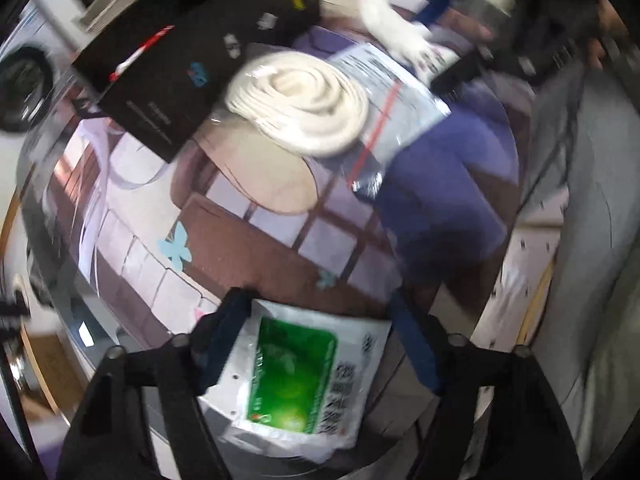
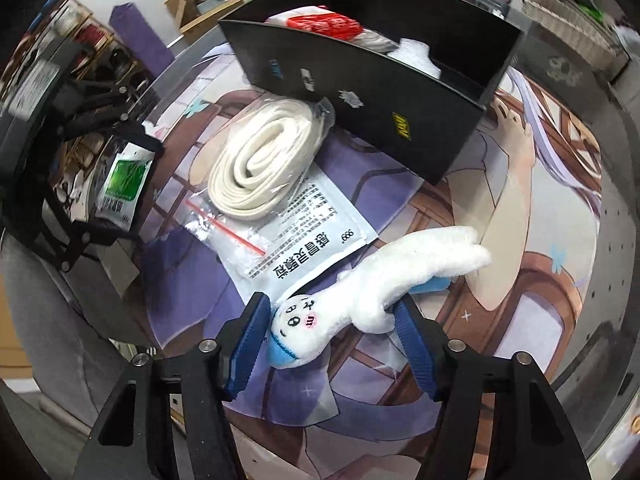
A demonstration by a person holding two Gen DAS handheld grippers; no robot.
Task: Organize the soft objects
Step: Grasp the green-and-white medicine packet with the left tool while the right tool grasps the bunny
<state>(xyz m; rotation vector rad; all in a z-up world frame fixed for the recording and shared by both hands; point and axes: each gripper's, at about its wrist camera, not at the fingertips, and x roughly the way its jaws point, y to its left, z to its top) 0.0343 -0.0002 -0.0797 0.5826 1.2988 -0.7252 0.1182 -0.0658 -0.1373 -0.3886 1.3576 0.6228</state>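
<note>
A white packet with a green label (image 1: 296, 376) sits between the blue pads of my left gripper (image 1: 320, 308), which is shut on it at the table's edge. The right wrist view shows the same packet (image 2: 120, 180) in that gripper at far left. My right gripper (image 2: 332, 304) is shut on a white plush bunny (image 2: 372, 280) that lies across its jaws, low over the printed mat (image 2: 500, 280). A cream rolled strap in a clear bag (image 2: 260, 160) and a white sachet (image 2: 316, 240) lie on the mat between the bunny and a black box (image 2: 372, 92).
The open black box holds a red-and-white packet (image 2: 324, 24) and white soft items (image 2: 412, 54). A wicker basket (image 2: 568, 20) stands behind it at the right. The left wrist view shows the box (image 1: 160, 80) at upper left and grey upholstery (image 1: 592, 240) beyond the table's right edge.
</note>
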